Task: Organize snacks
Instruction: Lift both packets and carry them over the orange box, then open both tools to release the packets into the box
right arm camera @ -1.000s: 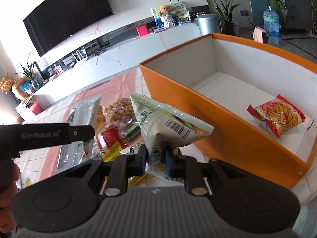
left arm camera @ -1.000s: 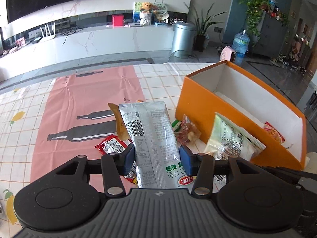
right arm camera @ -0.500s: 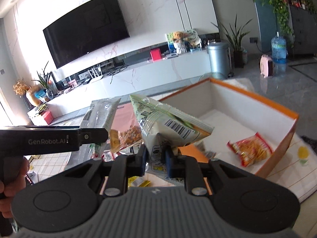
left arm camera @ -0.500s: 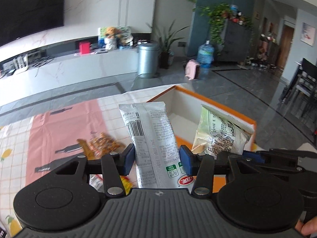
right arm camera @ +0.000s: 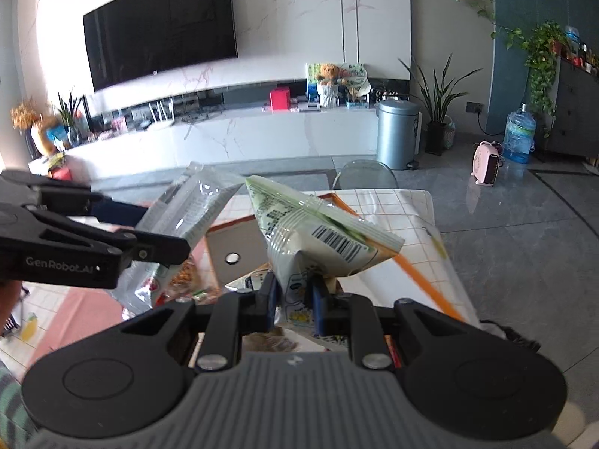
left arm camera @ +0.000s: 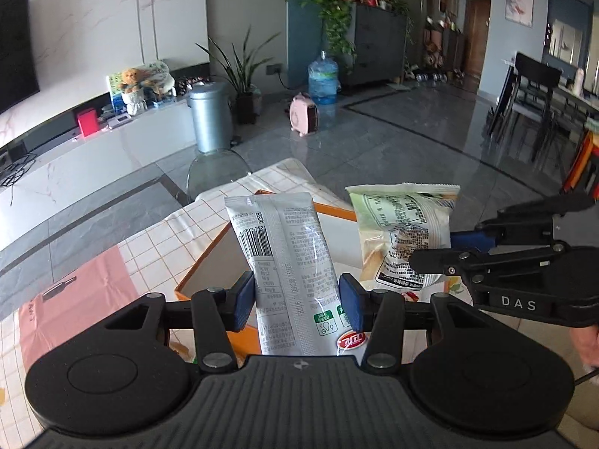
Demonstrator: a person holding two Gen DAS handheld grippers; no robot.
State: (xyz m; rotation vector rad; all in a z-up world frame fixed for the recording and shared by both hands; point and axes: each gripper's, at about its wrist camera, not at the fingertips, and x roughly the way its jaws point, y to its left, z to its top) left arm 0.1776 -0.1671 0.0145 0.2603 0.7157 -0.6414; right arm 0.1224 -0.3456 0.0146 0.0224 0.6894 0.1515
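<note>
Fingers on my left gripper [left arm camera: 297,301] clamp a long grey foil snack packet [left arm camera: 288,265], my right gripper [right arm camera: 294,305] pinches a pale-green crinkled snack bag [right arm camera: 318,239], both above the open orange cardboard box [left arm camera: 209,258].

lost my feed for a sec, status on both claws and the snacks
Left claw shut on silver packet. Right claw shut on green packet. Both above orange box; nothing in the way.

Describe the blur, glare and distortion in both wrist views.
Left wrist view: sharp, strong fisheye bending the walls, window light glaring off the glossy grey floor. Right wrist view: motion blur smears the orange cardboard box rim and the silver-white snack packet, while the wall beside the television is blown out.
</note>
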